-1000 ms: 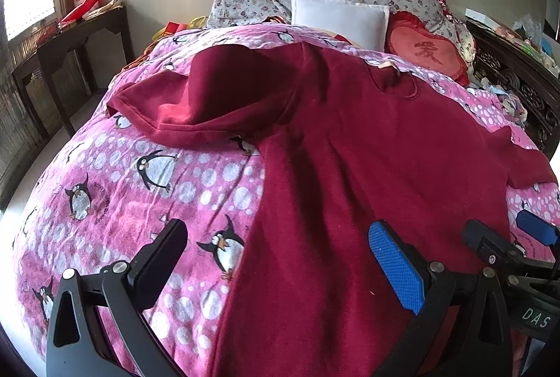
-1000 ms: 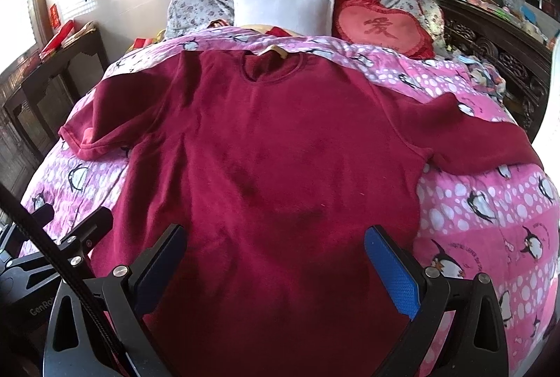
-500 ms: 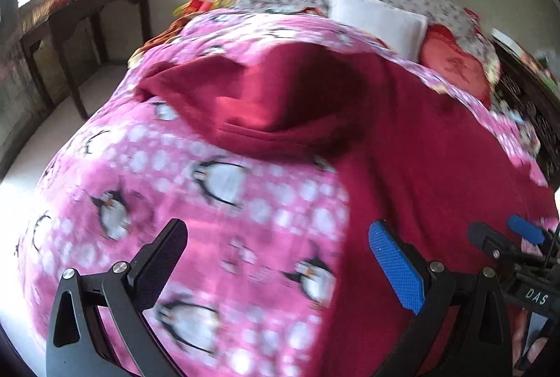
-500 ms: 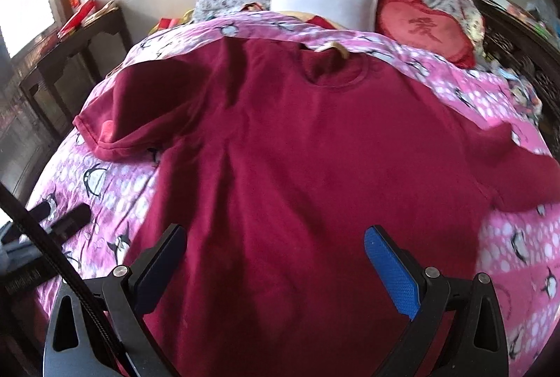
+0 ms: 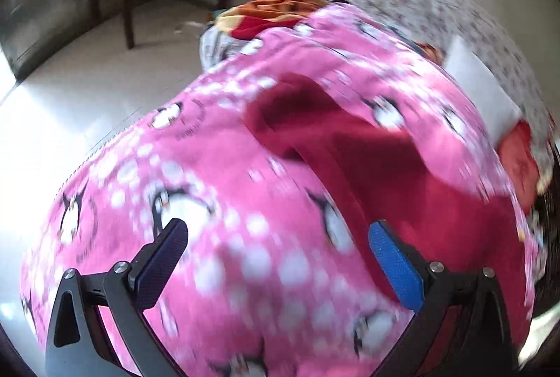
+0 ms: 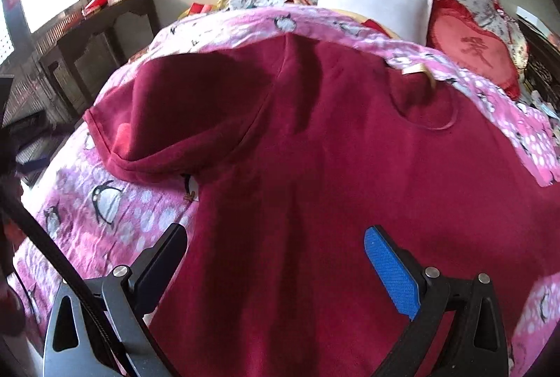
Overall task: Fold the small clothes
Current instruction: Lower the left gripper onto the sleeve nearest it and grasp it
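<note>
1. Here, a red shirt (image 6: 332, 167) lies spread on the penguin quilt (image 6: 115, 202), filling mid-frame.
2. Left gripper (image 5: 280, 258): jaws wide, empty.
3. Right gripper (image 6: 276, 258): jaws wide, empty.

The shirt (image 6: 332, 167) lies on the quilt (image 6: 115, 216), pillows (image 6: 372, 6) behind it.

dark red top (image 6: 332, 167), pink penguin-print quilt (image 6: 115, 209)
</note>
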{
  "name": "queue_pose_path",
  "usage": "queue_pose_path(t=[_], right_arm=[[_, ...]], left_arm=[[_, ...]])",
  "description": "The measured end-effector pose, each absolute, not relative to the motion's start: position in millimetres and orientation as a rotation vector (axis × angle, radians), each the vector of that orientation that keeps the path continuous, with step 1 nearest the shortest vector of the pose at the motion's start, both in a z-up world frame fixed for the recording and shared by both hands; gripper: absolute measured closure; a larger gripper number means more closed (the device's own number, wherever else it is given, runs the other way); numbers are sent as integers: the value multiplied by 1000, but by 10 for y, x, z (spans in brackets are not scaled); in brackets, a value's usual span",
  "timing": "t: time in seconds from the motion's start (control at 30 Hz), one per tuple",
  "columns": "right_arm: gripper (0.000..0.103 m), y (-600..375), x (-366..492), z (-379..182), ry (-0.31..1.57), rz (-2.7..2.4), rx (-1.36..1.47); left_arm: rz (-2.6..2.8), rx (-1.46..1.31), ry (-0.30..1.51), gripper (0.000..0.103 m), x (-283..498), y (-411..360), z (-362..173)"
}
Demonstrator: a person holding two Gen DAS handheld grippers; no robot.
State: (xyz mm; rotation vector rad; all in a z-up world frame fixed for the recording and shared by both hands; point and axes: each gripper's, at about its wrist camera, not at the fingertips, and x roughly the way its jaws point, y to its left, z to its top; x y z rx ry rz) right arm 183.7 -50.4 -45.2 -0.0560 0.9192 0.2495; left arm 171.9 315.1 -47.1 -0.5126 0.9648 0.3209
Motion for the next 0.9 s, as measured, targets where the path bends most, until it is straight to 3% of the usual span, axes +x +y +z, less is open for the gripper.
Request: queue_pose_path(t=[0.27,0.33,0.37,0.4,0.53,0.57,0.67,0.83,0.87,0.9], right_arm=[[0,-380,2005,-626,955,280,-66],[0,-378,2050,-644,958,285,-58],[0,-380,2061,-651,958,285,-57],[0,-381,2081,-657,957,283,-60],[0,-410,2127,-659,946,290,-56],[0,-413,2139,-651,943,293,-53],[5,-434,2171,-597,933,293,-54],[12,-407,2296,-409,867,290,-61],[16,-381,2342,-376,855,290,-61],[17,-356,2378,-353,847,296,-54]], left_arm=[[278,-692,995,0,2281,3449,-743],[282,-692,990,6,2391,3442,-787],[284,-687,986,15,2428,3430,-792],[279,-681,981,32,2464,3419,-794],[257,-655,962,67,2556,3381,-754],[256,-648,956,80,2569,3387,-727],[236,-670,915,88,2517,3467,-555],[299,-636,813,89,2381,3718,-225],[320,-641,799,98,2355,3798,-193],[358,-626,788,97,2334,3854,-175]])
